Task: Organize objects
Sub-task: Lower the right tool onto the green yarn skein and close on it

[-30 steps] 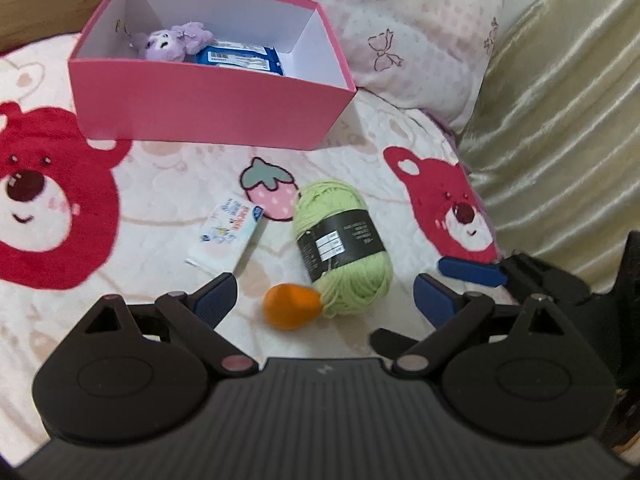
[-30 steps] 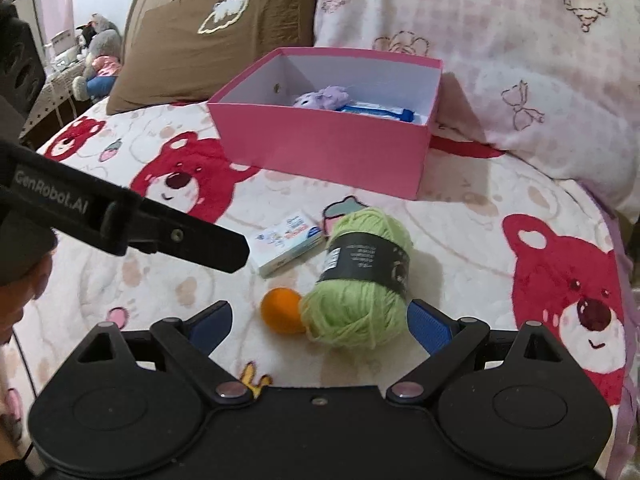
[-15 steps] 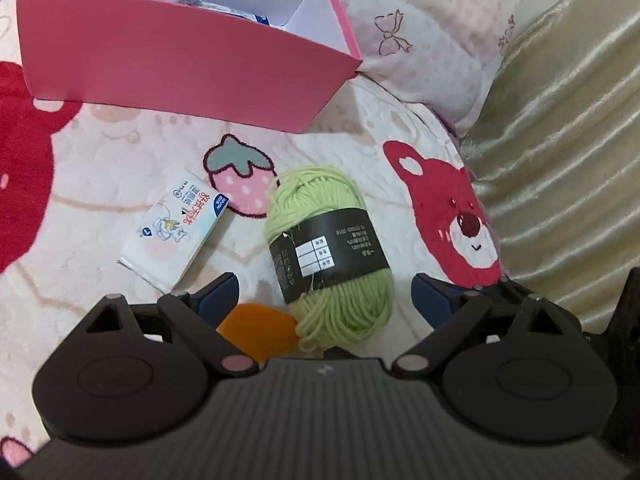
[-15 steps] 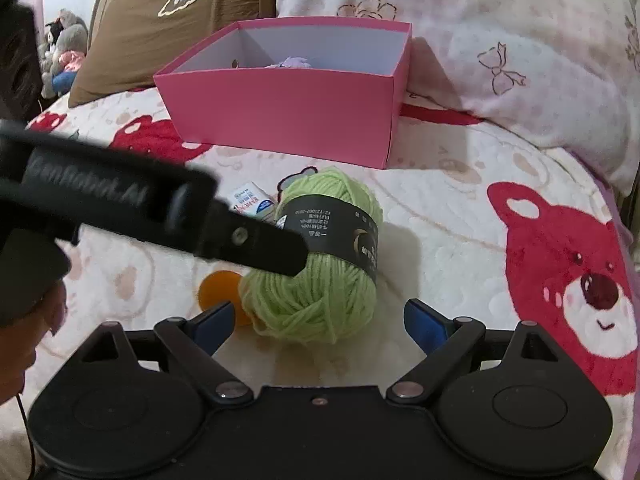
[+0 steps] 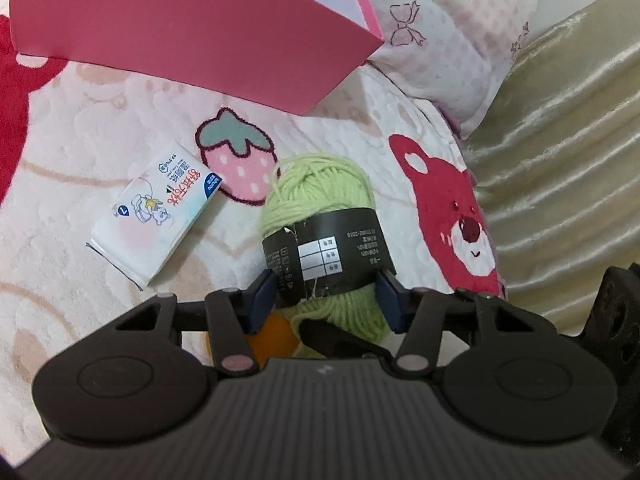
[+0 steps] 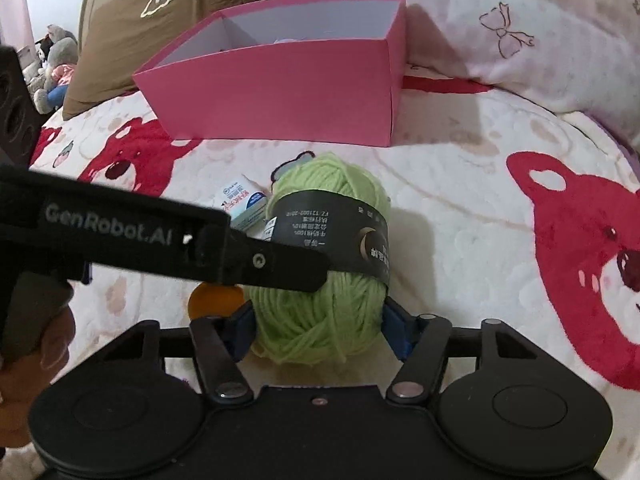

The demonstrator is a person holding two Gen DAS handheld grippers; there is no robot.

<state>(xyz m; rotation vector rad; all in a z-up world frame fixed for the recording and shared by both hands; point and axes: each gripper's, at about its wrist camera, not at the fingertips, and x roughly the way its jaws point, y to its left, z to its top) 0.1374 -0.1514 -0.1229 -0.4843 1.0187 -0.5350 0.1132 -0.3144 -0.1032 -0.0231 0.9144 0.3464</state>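
A ball of light green yarn [image 5: 316, 184] [image 6: 332, 184] with a black paper band lies on the bear-print blanket. My left gripper [image 5: 326, 300] straddles it at the band; its jaws are closing and the blue pads touch both sides. My right gripper [image 6: 318, 330] holds the near end of the same ball; its jaws are closing too, pads against the wool. A small orange object [image 5: 272, 336] [image 6: 216, 300] lies beside the ball, partly hidden by the fingers. A white tissue packet [image 5: 156, 212] [image 6: 240, 200] lies to the left.
The open pink box [image 5: 192, 28] [image 6: 280, 92] stands behind the yarn, its contents hidden from here. Pillows [image 6: 500, 20] line the back, and a shiny gold cover [image 5: 560, 140] rises at the right. A hand [image 6: 28, 348] holds the left gripper's handle.
Both grippers have come down and forward onto the yarn ball, and their jaws have narrowed from wide apart to touching its sides. The orange object has slipped under the left fingers.
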